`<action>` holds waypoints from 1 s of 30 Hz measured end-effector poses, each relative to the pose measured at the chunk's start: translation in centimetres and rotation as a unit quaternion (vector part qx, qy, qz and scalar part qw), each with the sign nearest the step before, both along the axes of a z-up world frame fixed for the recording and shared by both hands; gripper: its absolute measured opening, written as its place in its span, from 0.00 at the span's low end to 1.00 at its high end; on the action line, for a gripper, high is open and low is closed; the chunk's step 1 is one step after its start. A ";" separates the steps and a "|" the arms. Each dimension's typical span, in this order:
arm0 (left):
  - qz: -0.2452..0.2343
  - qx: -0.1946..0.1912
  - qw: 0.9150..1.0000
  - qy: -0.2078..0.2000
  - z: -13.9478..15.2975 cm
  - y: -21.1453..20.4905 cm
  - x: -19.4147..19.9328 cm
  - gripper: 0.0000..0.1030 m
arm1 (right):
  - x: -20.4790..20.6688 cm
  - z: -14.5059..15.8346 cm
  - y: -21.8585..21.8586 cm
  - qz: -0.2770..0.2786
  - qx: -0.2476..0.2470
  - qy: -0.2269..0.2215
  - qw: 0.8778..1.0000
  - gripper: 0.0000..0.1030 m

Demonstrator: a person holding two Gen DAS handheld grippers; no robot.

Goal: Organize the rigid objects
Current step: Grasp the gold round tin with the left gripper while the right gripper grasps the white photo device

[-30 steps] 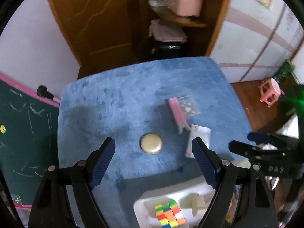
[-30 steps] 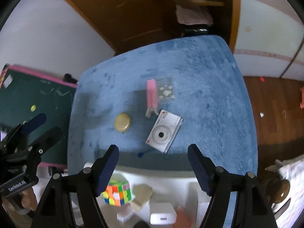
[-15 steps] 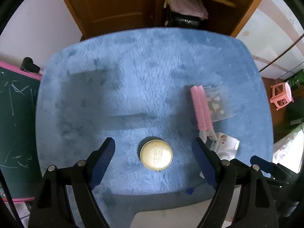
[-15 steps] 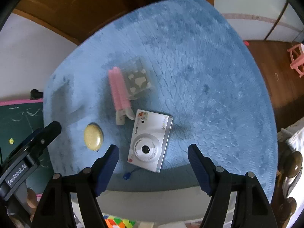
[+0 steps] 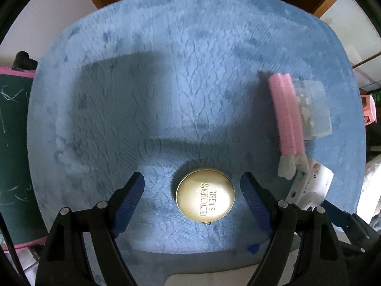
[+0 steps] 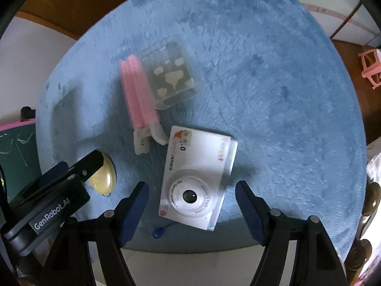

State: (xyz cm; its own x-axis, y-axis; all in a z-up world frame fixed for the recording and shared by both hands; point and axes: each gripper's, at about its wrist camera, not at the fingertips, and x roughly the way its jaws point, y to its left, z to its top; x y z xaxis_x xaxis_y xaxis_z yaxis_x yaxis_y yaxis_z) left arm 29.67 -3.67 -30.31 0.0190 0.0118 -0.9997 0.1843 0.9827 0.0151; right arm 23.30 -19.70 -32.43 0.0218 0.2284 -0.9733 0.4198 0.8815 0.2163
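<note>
A round gold tin (image 5: 205, 198) lies on the blue fluffy mat (image 5: 166, 95). My left gripper (image 5: 192, 186) hangs open straight above it, a finger on each side and neither touching. A white toy camera (image 6: 195, 181) lies lens up on the mat (image 6: 273, 83). My right gripper (image 6: 191, 194) is open over its lower half, with both fingers clear of it. The pink comb (image 6: 139, 97) and a clear plastic box (image 6: 170, 81) lie just beyond the camera. In the right wrist view the left gripper's body hides part of the gold tin (image 6: 103, 177).
A small blue tag (image 6: 158, 232) lies at the mat's near edge. A white tray rim (image 5: 214, 278) shows below the mat. A green chalkboard (image 5: 12, 143) stands to the left, a pink stool (image 6: 371, 68) on the wooden floor to the right.
Both grippers have come down toward the mat; the gold tin and the camera now look much bigger between their fingers. The tray with the cube has dropped out of view. Jaw widths are unchanged.
</note>
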 end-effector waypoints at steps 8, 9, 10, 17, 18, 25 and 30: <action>0.004 0.013 1.000 0.027 -2.0 0.1 0.2 0.83 | 0.6 -1.3 2.1 0.014 -0.033 0.025 0.999 0.73; 0.003 0.016 0.999 0.030 -2.2 0.1 0.3 0.83 | 0.7 -1.5 2.6 0.017 -0.037 0.026 0.999 0.73; 0.002 0.018 0.999 0.031 -2.3 0.1 0.2 0.83 | 0.9 -1.6 2.9 0.021 -0.042 0.028 0.999 0.73; 0.007 0.014 0.999 0.028 -2.3 -0.8 -0.1 0.70 | 0.9 -1.9 5.0 0.047 -0.065 0.030 0.996 0.61; 0.008 0.013 0.999 0.028 -2.2 -1.0 -0.2 0.67 | 0.8 -1.8 5.0 0.048 -0.062 0.029 0.997 0.60; -0.007 0.017 1.000 0.015 -2.0 -2.6 -0.7 0.57 | 0.1 -1.2 3.0 0.039 -0.032 0.015 0.999 0.60; -0.004 0.001 1.000 -0.011 -0.1 -1.9 -1.4 0.57 | -1.3 -0.1 0.9 0.035 -0.020 -0.002 0.999 0.59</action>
State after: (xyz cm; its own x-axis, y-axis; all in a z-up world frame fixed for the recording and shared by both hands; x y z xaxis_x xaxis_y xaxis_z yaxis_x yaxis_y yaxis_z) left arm 28.23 -5.56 -30.44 0.0418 0.0145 -0.9990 0.1917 0.9812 0.0223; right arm 21.96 -18.77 -32.48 0.0113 0.1898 -0.9818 0.3554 0.9169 0.1813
